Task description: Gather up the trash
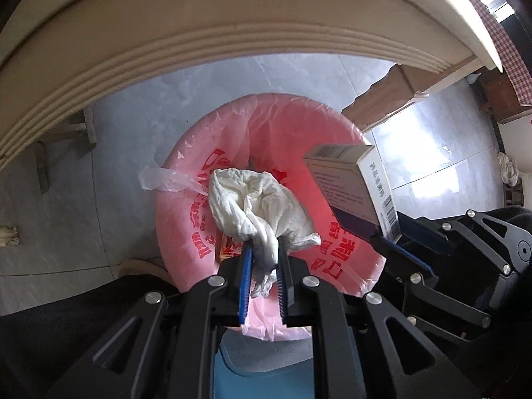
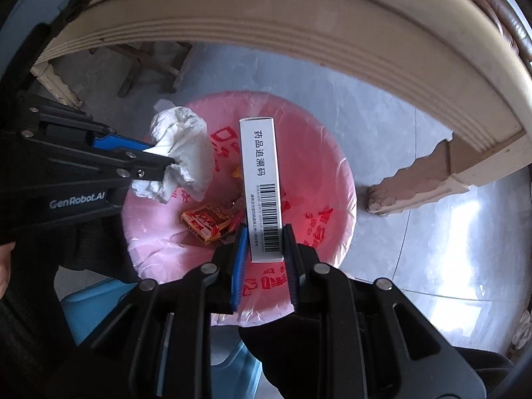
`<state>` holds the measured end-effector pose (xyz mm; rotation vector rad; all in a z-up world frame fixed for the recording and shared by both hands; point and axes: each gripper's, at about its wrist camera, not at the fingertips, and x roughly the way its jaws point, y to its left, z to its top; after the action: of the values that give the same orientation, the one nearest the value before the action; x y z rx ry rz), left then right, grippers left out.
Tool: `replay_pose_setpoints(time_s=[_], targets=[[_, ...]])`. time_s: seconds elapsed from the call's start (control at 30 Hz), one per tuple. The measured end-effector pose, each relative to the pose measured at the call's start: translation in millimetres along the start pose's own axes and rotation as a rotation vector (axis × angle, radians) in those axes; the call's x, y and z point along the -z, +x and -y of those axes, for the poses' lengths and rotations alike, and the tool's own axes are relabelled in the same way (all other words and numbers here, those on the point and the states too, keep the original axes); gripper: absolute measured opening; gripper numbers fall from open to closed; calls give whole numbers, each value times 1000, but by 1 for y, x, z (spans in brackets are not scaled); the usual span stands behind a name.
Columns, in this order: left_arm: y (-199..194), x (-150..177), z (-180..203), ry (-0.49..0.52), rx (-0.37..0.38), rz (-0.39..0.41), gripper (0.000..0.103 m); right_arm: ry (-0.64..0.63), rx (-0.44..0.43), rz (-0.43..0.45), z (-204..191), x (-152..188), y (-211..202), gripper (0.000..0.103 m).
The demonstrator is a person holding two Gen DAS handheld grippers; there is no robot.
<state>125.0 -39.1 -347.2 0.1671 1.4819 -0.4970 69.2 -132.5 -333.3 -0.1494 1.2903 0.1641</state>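
My left gripper (image 1: 265, 249) is shut on a crumpled white tissue (image 1: 256, 206) and holds it above the open bin lined with a pink plastic bag (image 1: 186, 206). My right gripper (image 2: 264, 232) is shut on a white medicine box (image 2: 261, 179) with a barcode, held upright over the same bin (image 2: 335, 179). The box (image 1: 352, 186) and right gripper (image 1: 389, 242) show at the right of the left wrist view. The tissue (image 2: 181, 156) and left gripper (image 2: 163, 163) show at the left of the right wrist view. A red and yellow packet (image 2: 206, 222) lies inside the bin.
A cream table edge (image 1: 199, 33) arches over the bin, with a carved table leg (image 2: 412, 183) to the right. The floor is grey tile (image 2: 432, 249). A blue stool (image 2: 86, 302) sits below the bin near me.
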Motion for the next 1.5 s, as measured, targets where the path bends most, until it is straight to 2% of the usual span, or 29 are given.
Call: replay_pose_setpoints(time_s=[0.23, 0.4, 0.57, 0.63, 0.67, 0.73, 0.8, 0.87, 0.9, 1.0, 1.07, 1.1, 1.2, 1.37, 1.5], targets=[[26, 1, -4, -26, 13, -60, 14, 26, -24, -45, 6, -6, 20, 22], [35, -2, -9, -53, 40, -77, 14, 30, -34, -58, 8, -10, 27, 22], [38, -4, -12, -65, 24, -75, 18, 39, -47, -65, 10, -10, 31, 24], [38, -4, -12, -62, 30, -77, 29, 41, -47, -59, 10, -9, 30, 40], [38, -4, -12, -63, 33, -77, 32, 43, -44, -55, 10, -10, 30, 52], [36, -4, -12, -58, 17, -74, 42, 47, -39, -47, 10, -11, 29, 54], [36, -4, -12, -55, 9, -71, 46, 47, -36, -45, 9, -11, 30, 54], [36, -5, -12, -57, 16, -75, 57, 49, -36, -50, 9, -10, 31, 55], [35, -5, -13, -61, 8, -69, 63, 49, -36, -51, 9, -10, 31, 55], [33, -5, -14, -60, -5, -56, 67, 52, -36, -47, 9, -10, 29, 60], [29, -4, -12, -56, -37, -40, 69, 64, -35, -37, 10, -11, 26, 67], [28, -4, -11, -52, -51, -31, 70, 67, -32, -33, 10, -11, 24, 68], [14, -1, -8, -44, -111, 19, 79, 68, -7, -7, 11, -12, 17, 70], [-16, 6, -10, -78, -158, 91, 83, 92, 19, 44, 13, -9, -7, 72], [-56, 16, -9, -100, -187, 176, 84, 116, 67, 125, 13, -5, -46, 74]])
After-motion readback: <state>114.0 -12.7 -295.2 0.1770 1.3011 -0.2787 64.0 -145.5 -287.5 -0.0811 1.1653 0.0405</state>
